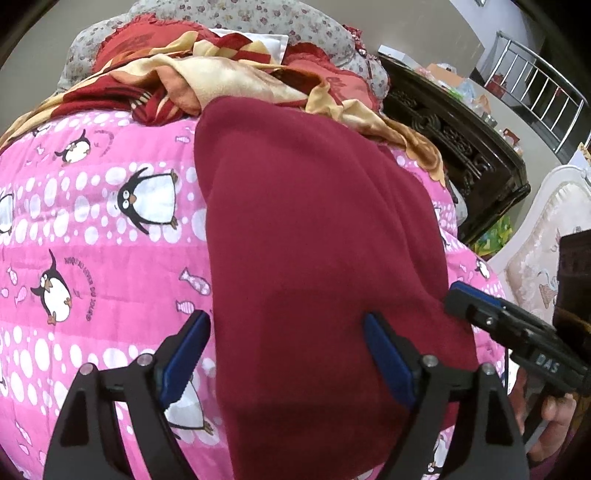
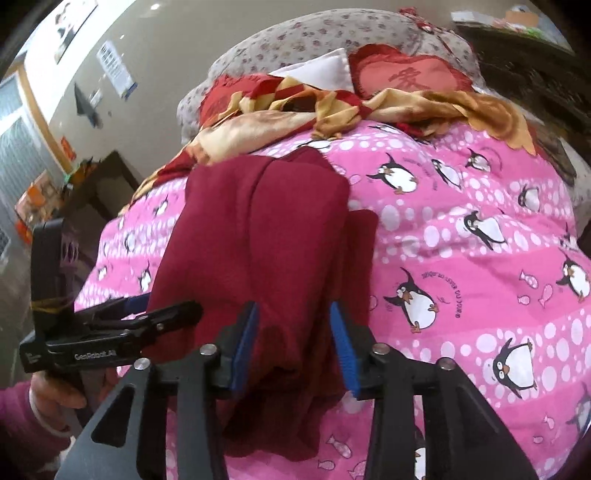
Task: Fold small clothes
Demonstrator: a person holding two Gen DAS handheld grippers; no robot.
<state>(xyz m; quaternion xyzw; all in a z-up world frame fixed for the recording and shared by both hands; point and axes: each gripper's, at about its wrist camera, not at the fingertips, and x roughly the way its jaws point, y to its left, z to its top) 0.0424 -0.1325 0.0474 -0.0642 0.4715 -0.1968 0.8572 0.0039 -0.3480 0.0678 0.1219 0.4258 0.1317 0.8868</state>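
Note:
A dark red garment (image 1: 317, 236) lies lengthwise on the pink penguin quilt (image 1: 92, 229). It also shows in the right wrist view (image 2: 258, 236), folded into a long strip. My left gripper (image 1: 286, 332) is open, its blue-padded fingers (image 1: 188, 354) straddling the garment's near left edge. My right gripper (image 2: 293, 321) is open with cloth between its fingers (image 2: 345, 347) at the garment's near end. The right gripper (image 1: 517, 332) also shows at the right of the left wrist view, and the left gripper (image 2: 110, 332) at the left of the right wrist view.
A crumpled red and cream blanket (image 1: 207, 74) and a red cushion (image 2: 406, 77) lie at the bed's far end, against a floral pillow (image 2: 314, 33). A dark carved cabinet (image 1: 454, 140) stands to the bed's right. A cream chair (image 1: 546, 236) is nearby.

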